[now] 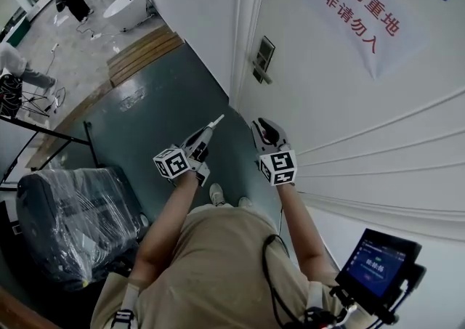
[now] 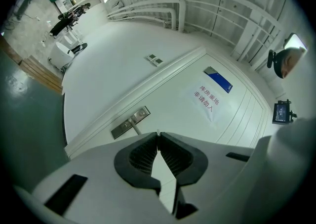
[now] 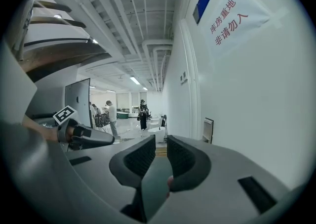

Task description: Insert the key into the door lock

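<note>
Left hand-held gripper (image 1: pixel 203 136) is clamped shut on the key (image 1: pixel 216 122). The key pokes out past the tips toward the white door (image 1: pixel 349 117), not touching it. The door lock (image 1: pixel 263 59) is further along the door, clear of the key. The right hand-held gripper (image 1: pixel 261 128) is near the door, jaws slightly apart, empty.

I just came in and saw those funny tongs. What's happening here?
A person stands at a white door, holding tongs in each hand. The left tongs are shut on a thin sliver, probably the key, and point toward the door lock, not yet reaching it. The right tongs are open and empty, beside the door.
</note>
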The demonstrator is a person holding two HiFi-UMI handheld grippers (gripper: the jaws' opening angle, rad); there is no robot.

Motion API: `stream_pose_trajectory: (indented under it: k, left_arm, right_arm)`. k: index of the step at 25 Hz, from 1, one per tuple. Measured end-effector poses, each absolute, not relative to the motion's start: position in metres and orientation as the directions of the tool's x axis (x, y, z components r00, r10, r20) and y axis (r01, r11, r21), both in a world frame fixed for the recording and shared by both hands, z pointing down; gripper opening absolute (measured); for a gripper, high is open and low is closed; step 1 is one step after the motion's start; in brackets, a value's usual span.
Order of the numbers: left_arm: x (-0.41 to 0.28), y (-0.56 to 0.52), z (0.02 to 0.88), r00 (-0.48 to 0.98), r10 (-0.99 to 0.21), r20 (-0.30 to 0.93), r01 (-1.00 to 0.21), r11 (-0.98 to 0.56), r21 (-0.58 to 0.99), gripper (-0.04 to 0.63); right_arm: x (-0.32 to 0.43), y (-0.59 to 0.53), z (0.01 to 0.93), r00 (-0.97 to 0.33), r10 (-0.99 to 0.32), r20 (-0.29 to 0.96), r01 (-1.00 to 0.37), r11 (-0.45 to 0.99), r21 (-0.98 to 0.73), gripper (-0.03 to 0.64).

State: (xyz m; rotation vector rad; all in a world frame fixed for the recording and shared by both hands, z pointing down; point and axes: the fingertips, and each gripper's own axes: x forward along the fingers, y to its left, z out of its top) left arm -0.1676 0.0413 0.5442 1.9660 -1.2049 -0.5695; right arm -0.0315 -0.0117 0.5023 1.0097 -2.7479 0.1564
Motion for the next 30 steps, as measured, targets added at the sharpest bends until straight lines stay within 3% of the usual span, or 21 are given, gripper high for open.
stream_pose_trajectory:
  k: [16, 30]
  left_arm:
    - [-0.195, 0.013, 0.561, 0.501, -0.865, -0.021, -0.502, -0.311, 0.807, 0.034]
    - [-0.152, -0.045, 0.563, 0.517, -0.856, 0.031, -0.481, -0.26, 0.837, 0.034]
  right_arm:
    - [-0.048, -0.023, 0.519, -0.695, -0.677, 0.242, -0.696, 0.718, 0.01, 0.061]
    - [-0.004, -0.085, 0.513, -0.711, -0.656, 0.253, -0.68, 0.733, -0.012, 0.061]
